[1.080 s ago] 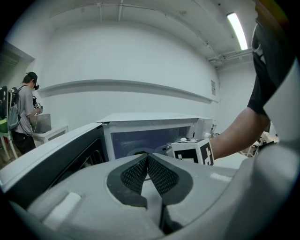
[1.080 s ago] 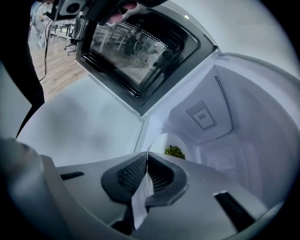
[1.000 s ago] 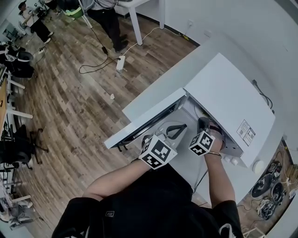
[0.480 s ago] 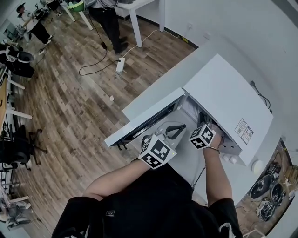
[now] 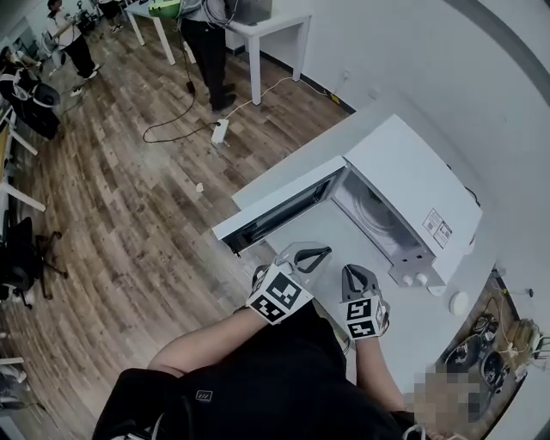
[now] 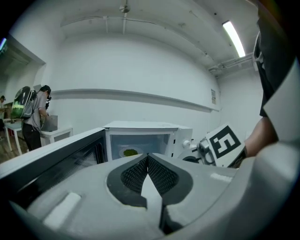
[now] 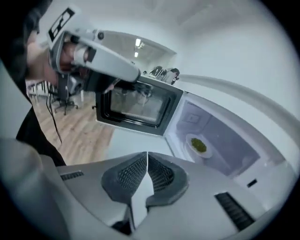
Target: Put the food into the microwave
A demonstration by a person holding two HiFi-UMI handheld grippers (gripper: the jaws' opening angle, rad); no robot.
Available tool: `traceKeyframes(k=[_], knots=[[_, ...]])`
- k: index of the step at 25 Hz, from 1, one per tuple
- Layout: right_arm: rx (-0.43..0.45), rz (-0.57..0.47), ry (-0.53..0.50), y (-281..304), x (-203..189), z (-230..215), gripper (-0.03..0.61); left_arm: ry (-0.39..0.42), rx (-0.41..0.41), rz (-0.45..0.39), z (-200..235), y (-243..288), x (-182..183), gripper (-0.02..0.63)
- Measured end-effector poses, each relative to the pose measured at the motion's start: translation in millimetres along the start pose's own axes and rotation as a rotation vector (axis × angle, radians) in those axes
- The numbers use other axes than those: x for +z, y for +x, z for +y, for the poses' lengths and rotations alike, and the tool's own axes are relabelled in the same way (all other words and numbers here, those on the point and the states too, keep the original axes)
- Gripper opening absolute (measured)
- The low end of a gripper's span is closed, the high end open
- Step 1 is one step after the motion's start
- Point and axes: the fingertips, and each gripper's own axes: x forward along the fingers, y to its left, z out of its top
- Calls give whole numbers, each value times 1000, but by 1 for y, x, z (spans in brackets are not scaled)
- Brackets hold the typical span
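The white microwave (image 5: 412, 176) stands on a white counter (image 5: 331, 236) with its door (image 5: 279, 209) swung open to the left. Inside it a white plate with green food (image 7: 199, 145) rests on the cavity floor; the left gripper view shows the plate (image 6: 130, 152) too. My left gripper (image 5: 302, 255) hovers over the counter in front of the opening, shut with nothing in it. Beside it, my right gripper (image 5: 357, 277) is also shut and empty, outside the cavity. In each gripper view the pads meet, left (image 6: 148, 157) and right (image 7: 146, 157).
Wood floor lies left of the counter, with a cable and power strip (image 5: 221, 131). A white table (image 5: 258, 26) and standing people (image 5: 206, 34) are at the far end. Office chairs (image 5: 26, 258) line the left edge. Cables and gear (image 5: 481, 361) clutter the lower right.
Both grippers have drawn back from the microwave toward me. The right one has come out of the cavity mouth and rolled; the plate stays inside.
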Motion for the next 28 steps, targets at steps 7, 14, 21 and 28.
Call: traceKeyframes(k=[7, 14, 21, 28], knots=[[155, -148, 148, -61, 34, 44, 18, -65, -9, -30, -37, -36, -1, 8], [200, -322, 233, -135, 64, 34, 18, -42, 2, -50, -79, -55, 23, 8], [162, -400, 326, -221, 10, 3, 18, -53, -39, -64, -153, -22, 53, 8], [173, -446, 462, -308, -72, -16, 17, -107, -29, -83, -246, -11, 71, 8]])
